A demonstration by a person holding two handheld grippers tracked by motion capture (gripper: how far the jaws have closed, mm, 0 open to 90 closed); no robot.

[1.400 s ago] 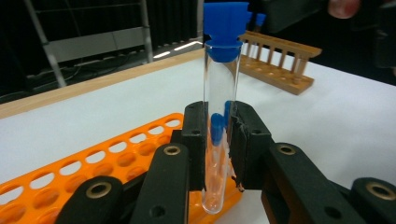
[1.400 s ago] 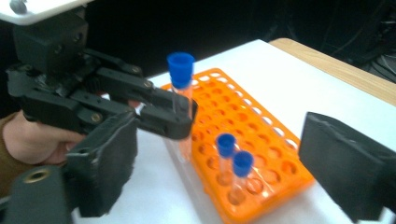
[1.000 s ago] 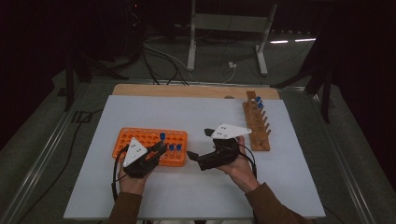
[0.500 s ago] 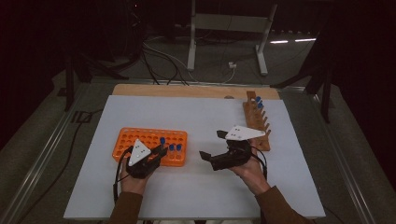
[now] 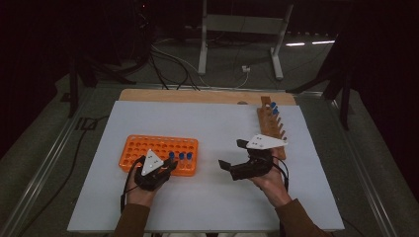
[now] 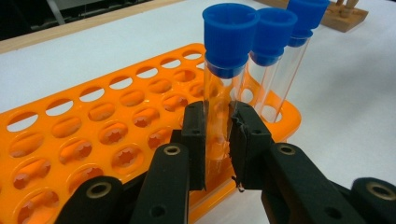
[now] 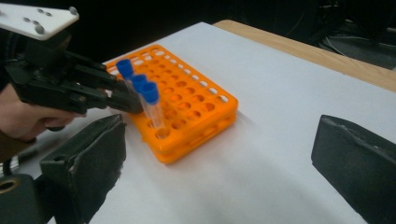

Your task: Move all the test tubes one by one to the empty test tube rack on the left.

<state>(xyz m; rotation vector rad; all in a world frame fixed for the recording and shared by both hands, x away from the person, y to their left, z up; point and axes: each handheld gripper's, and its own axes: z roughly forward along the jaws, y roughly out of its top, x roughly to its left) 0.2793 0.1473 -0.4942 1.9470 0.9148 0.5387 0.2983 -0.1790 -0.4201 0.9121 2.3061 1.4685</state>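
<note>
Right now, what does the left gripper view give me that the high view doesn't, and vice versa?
Left gripper view: the left tool has its pads pressed on the clear wall of a blue-capped test tube standing in the orange rack.

High view: the right tool with jaws wide apart and nothing between them, the wooden rack with blue-capped tubes at its far end, and the white tabletop.

Both: orange rack, three capped tubes in a row, left tool.

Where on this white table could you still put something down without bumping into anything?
The white table is bare behind the orange rack, between that rack and the wooden rack, and along the near edge between the forearms. It is crowded at the orange rack's near right corner, where the left gripper clamps a blue-capped tube.
</note>
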